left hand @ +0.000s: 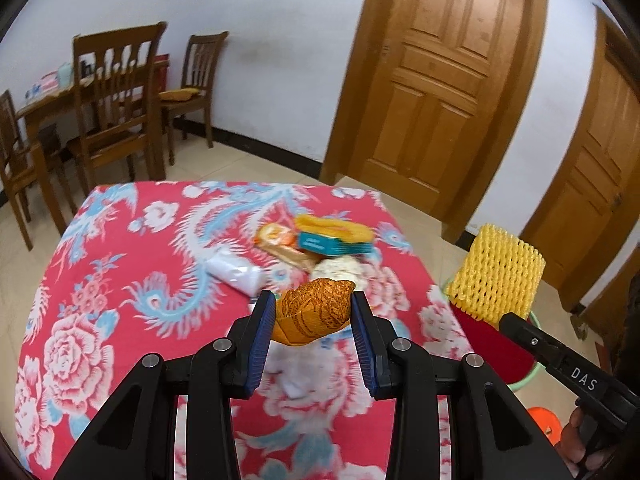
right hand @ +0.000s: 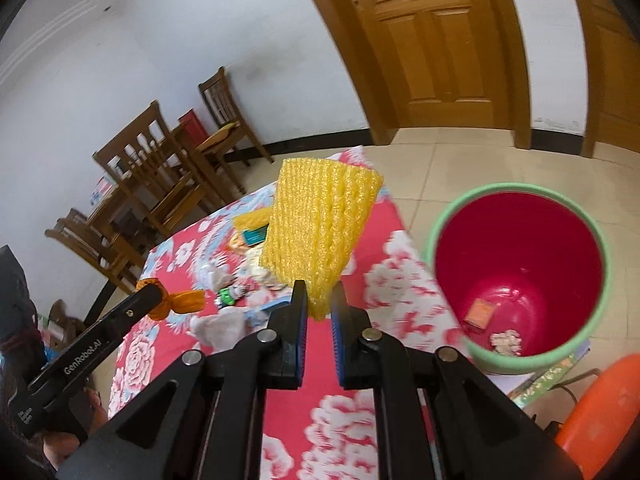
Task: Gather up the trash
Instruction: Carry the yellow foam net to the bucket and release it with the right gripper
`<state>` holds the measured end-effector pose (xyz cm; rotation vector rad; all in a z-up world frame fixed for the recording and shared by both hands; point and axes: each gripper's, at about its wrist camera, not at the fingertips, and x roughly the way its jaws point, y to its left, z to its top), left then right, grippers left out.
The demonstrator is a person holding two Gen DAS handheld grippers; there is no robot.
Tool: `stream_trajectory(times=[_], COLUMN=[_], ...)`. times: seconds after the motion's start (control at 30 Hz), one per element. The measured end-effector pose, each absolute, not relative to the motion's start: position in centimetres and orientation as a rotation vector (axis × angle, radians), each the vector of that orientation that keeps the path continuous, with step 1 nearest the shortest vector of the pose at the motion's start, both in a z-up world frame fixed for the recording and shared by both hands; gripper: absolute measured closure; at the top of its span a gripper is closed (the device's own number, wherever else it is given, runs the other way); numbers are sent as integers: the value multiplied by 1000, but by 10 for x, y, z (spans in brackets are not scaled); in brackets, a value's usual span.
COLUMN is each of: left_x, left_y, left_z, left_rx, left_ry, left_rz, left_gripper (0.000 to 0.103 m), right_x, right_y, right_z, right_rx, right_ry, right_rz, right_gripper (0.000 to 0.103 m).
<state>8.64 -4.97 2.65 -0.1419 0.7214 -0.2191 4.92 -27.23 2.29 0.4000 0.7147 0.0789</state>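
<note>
Yellow foam netting (right hand: 320,232) stands clamped in the right gripper (right hand: 319,312); the red bin (right hand: 516,276) gapes at right of frame, nearer this hand. Left gripper (left hand: 314,316) grips an orange wrapper (left hand: 316,312) over the table (left hand: 100,280).

Orange crumpled wrapper (left hand: 314,312) and yellow foam net (right hand: 316,236) both held aloft; red bin (right hand: 516,276) (green rim) nr table edge.

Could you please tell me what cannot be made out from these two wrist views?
- Right wrist: pieces in the red bin are too small to identify.
- Left wrist: bin mostly hidden by yellow foam net and right gripper.
- Both: table pile blurred, labels unreadable.
</note>
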Motion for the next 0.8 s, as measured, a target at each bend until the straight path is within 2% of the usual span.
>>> stream_trajectory(times=[0.8], left_x=[82], left_y=[-172], left_z=[21], left_rx=[-3], left_ry=[746], left_rz=[-407], left_gripper=[64], right_x=[15], right_y=[-376], right_z=[-9], right_rx=[510], right_ry=[732], right_rz=[-135], right_gripper=[89])
